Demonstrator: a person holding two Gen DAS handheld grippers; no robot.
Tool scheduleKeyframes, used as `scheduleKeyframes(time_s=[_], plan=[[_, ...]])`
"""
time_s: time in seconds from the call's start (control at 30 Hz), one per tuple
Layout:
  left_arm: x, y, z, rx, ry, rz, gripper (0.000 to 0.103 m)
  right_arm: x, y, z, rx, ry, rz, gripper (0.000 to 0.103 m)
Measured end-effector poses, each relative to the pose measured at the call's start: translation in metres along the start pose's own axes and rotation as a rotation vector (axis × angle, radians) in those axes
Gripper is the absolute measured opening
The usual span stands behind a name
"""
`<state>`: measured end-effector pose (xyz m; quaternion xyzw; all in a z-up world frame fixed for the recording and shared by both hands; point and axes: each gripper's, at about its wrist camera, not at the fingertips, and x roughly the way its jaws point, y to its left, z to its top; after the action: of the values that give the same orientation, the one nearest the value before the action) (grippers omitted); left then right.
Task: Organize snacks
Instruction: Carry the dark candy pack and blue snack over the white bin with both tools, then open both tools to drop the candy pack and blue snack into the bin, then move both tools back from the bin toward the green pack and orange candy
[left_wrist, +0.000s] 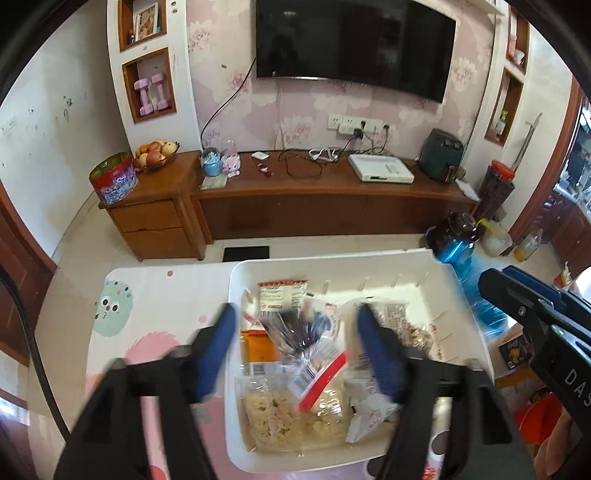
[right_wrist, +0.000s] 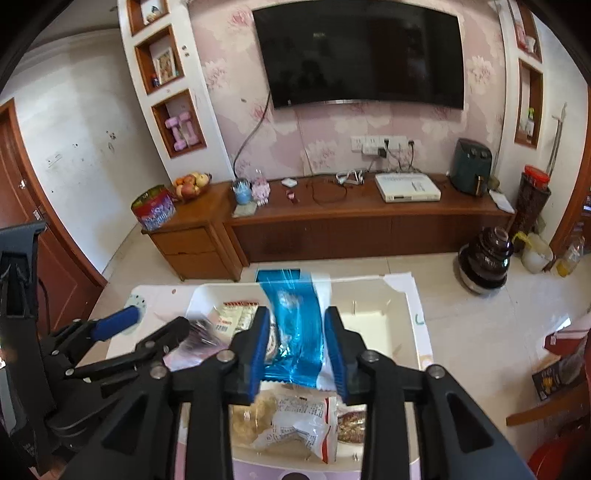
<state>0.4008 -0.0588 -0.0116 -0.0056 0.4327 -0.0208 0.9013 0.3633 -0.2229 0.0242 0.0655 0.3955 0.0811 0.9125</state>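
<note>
Snacks (left_wrist: 295, 369) fill our white bin (left_wrist: 424, 273); our left gripper (left_wrist: 297, 350) hangs spread above them, gripping nothing, and our right gripper (right_wrist: 297, 350) loosely brackets a blue packet (right_wrist: 295, 325).

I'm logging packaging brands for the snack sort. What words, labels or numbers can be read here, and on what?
"DAS": white letters on the right gripper body, cut off at the left wrist view's edge.
Snack packets in the white bin: print too small and blurred to read.
Red tin on the cabinet: lettering blurred, unreadable.
</note>
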Motion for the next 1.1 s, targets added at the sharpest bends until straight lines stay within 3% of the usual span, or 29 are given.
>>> scheduleKeyframes(time_s=[0.17, 0.7, 0.87, 1.1], plan=[[-0.003, 0.003, -0.006, -0.004, -0.007, -0.003, 0.082, 0.002, -0.006, -0.007, 0.016, 0.016, 0.002, 0.043], [-0.033, 0.008, -0.030, -0.011, 0.001, -0.009, 0.083, -0.032, -0.011, -0.036, -0.010, 0.041, 0.003, 0.043], [-0.049, 0.008, -0.049, -0.017, 0.016, -0.026, 0.083, -0.048, -0.017, -0.060, -0.039, 0.053, -0.019, 0.043], [-0.074, -0.019, -0.103, 0.030, 0.034, -0.104, 0.084, -0.059, -0.035, -0.102, -0.034, 0.081, -0.040, 0.043]])
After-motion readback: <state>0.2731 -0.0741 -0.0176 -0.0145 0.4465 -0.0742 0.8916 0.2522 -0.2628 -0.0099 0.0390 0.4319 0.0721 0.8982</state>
